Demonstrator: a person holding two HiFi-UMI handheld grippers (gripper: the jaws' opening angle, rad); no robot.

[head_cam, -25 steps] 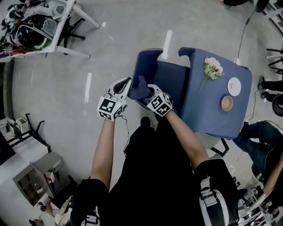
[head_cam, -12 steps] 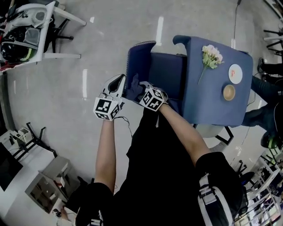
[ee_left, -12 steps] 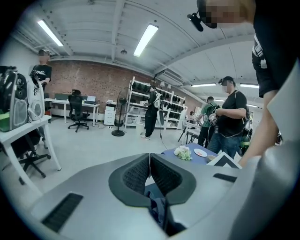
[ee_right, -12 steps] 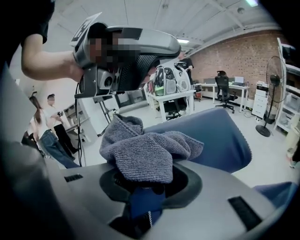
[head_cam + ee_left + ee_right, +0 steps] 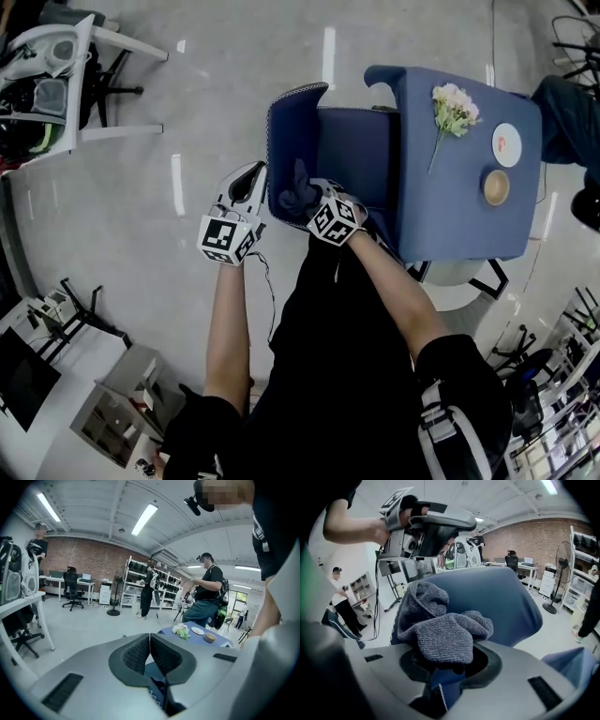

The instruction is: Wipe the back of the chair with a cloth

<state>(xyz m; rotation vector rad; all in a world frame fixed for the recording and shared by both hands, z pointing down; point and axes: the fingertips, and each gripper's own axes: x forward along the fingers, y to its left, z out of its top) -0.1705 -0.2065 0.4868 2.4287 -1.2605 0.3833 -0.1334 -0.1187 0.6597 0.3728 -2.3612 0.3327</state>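
A blue upholstered chair [image 5: 352, 155] stands at the table, its curved back [image 5: 278, 122] toward me. My right gripper [image 5: 307, 199] is shut on a bunched dark grey-blue cloth [image 5: 296, 187], which rests against the chair back. In the right gripper view the cloth [image 5: 440, 630] spills over the jaws of this gripper [image 5: 443, 660], with the chair back [image 5: 501, 602] right behind it. My left gripper [image 5: 251, 180] hovers just left of the chair back's edge, shut with nothing in it. Its pads [image 5: 161, 656] meet in the left gripper view.
A blue table [image 5: 469, 206] right of the chair carries a flower bunch [image 5: 452, 108], a small plate [image 5: 507, 143] and a cup [image 5: 496, 187]. White desks and chairs [image 5: 56, 84] stand far left. People [image 5: 206, 597] stand beyond the table. Grey floor lies left of the chair.
The head view has swung, so chair and table sit differently in frame. The right gripper keeps the cloth at the chair back; the left gripper stays shut beside it.
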